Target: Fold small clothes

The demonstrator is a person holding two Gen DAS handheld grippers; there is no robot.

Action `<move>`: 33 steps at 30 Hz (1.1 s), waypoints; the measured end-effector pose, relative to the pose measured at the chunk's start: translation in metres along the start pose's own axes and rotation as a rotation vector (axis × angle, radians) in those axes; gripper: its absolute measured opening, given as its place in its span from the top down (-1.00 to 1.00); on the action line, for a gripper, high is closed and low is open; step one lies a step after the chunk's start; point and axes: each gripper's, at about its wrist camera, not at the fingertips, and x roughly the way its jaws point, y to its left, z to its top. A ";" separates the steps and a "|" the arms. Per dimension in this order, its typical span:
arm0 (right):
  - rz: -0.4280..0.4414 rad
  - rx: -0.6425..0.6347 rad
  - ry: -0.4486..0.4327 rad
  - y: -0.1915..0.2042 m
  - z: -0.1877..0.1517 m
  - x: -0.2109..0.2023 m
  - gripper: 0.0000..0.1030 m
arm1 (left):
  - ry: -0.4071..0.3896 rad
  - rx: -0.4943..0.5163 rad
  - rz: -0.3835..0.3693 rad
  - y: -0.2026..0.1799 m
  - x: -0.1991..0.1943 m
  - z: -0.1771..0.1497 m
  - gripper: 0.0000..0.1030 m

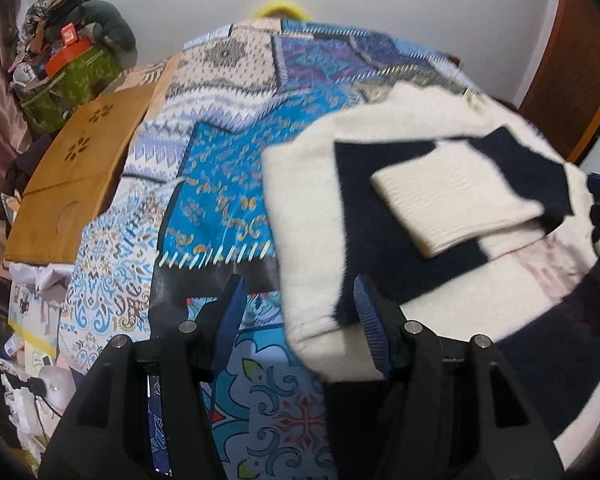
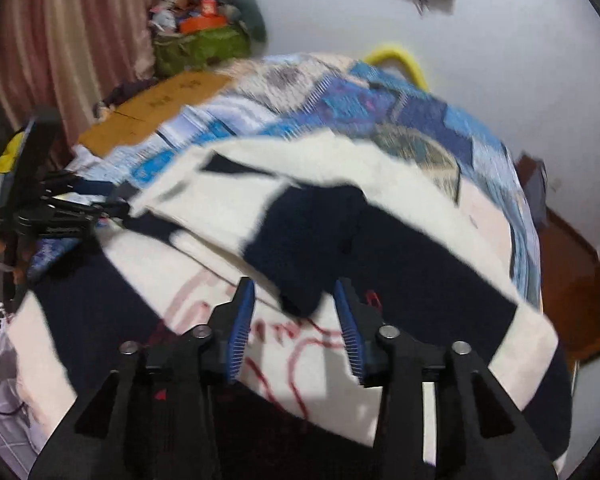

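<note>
The left gripper hangs with its ribbed blue pads spread apart and nothing between them, poised over the near left corner of a cream-and-navy sweater that lies flat on a patchwork bedspread. The knit looks fuzzy and thick, cream around a navy block, and a cream ribbed cuff is folded across that navy area. The right gripper is likewise released, its jaws wide and empty, hovering over the same garment where a dark navy flap overlaps a pale panel bearing red lettering; motion blur makes the writing unreadable. The bedspread is printed in blue, turquoise and beige squares with a stitched-look white border. To the far left sits a tan wooden board with petal-shaped cut-outs, beyond it a green patterned bag heaped with clutter, and pink curtains hang behind.
</note>
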 end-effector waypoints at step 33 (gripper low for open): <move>0.042 0.118 -0.144 -0.001 0.040 0.005 0.87 | -0.056 0.033 -0.021 -0.024 -0.020 0.011 -0.07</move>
